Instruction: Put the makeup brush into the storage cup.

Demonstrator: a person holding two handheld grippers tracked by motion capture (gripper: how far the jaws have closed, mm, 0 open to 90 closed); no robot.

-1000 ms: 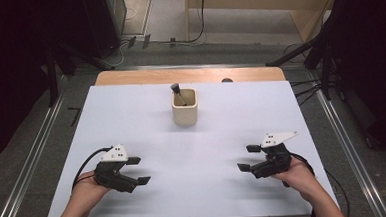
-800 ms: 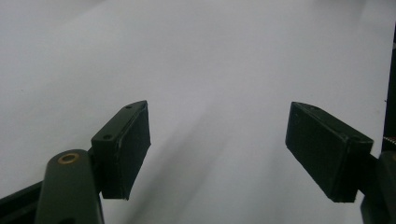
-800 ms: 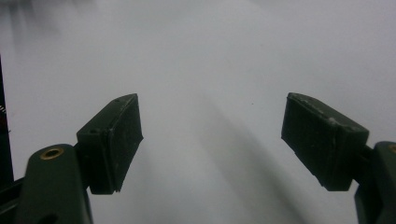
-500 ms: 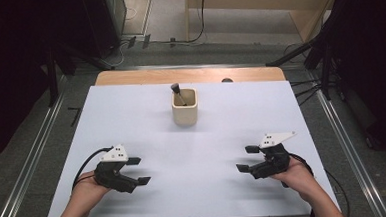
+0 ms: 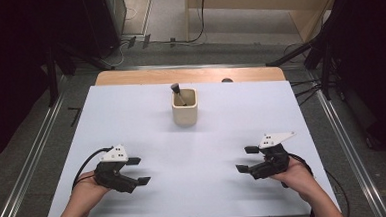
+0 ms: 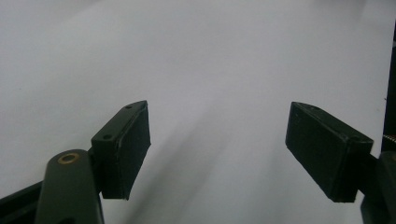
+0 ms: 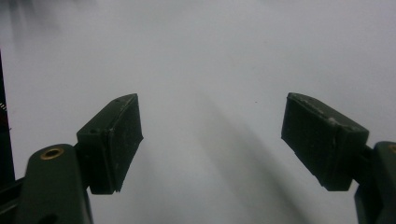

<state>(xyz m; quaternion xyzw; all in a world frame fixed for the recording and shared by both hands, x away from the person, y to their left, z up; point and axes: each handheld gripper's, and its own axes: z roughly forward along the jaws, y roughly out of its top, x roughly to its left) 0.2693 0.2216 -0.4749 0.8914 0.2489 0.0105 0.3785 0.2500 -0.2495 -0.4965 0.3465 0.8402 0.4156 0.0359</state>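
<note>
Both tools idle: left tool and right tool spread, pinching nothing, low over the white desk. Cup with brush stands upright far-centre, well apart, reachable by either.

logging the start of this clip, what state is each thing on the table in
cup: upright on the white table, far middle, untouched
dark-tipped stick: standing in the cup, leaning toward its far left rim
left gripper: open, nothing between its jaws, near left of the table
right gripper: open, nothing between its jaws, near right of the table
</note>
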